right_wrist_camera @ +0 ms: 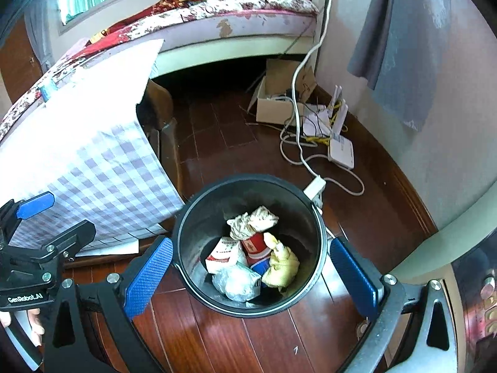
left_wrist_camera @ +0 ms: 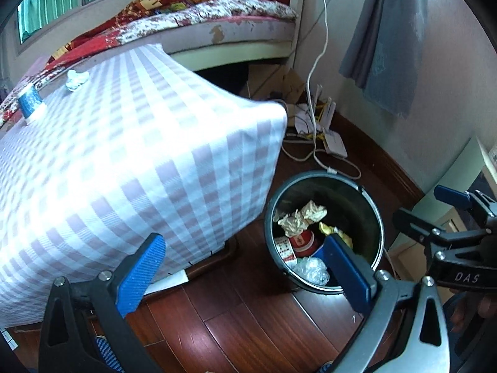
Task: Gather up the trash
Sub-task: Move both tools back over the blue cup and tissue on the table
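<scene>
A black trash bin point(left_wrist_camera: 351, 205) stands on the wood floor beside a table with a checked cloth point(left_wrist_camera: 139, 155). In the bin point(right_wrist_camera: 214, 214) lie crumpled paper point(right_wrist_camera: 253, 220), a red cup point(right_wrist_camera: 254, 247), a yellow wad point(right_wrist_camera: 281, 265), a plastic wrap point(right_wrist_camera: 239, 283) and a small red-and-white box point(right_wrist_camera: 222, 255). On the table's far side lie a crumpled white wad point(left_wrist_camera: 76, 80) and a blue cup point(left_wrist_camera: 29, 102). My right gripper point(right_wrist_camera: 251, 276) hangs open over the bin, holding nothing. My left gripper point(left_wrist_camera: 245, 272) is open and empty over the floor between table and bin.
A bed point(right_wrist_camera: 248, 21) runs along the back. White cables point(right_wrist_camera: 298, 143), a router point(right_wrist_camera: 341, 152) and a cardboard box point(right_wrist_camera: 276, 105) lie on the floor by the wall behind the bin. A grey curtain point(left_wrist_camera: 385, 46) hangs at right.
</scene>
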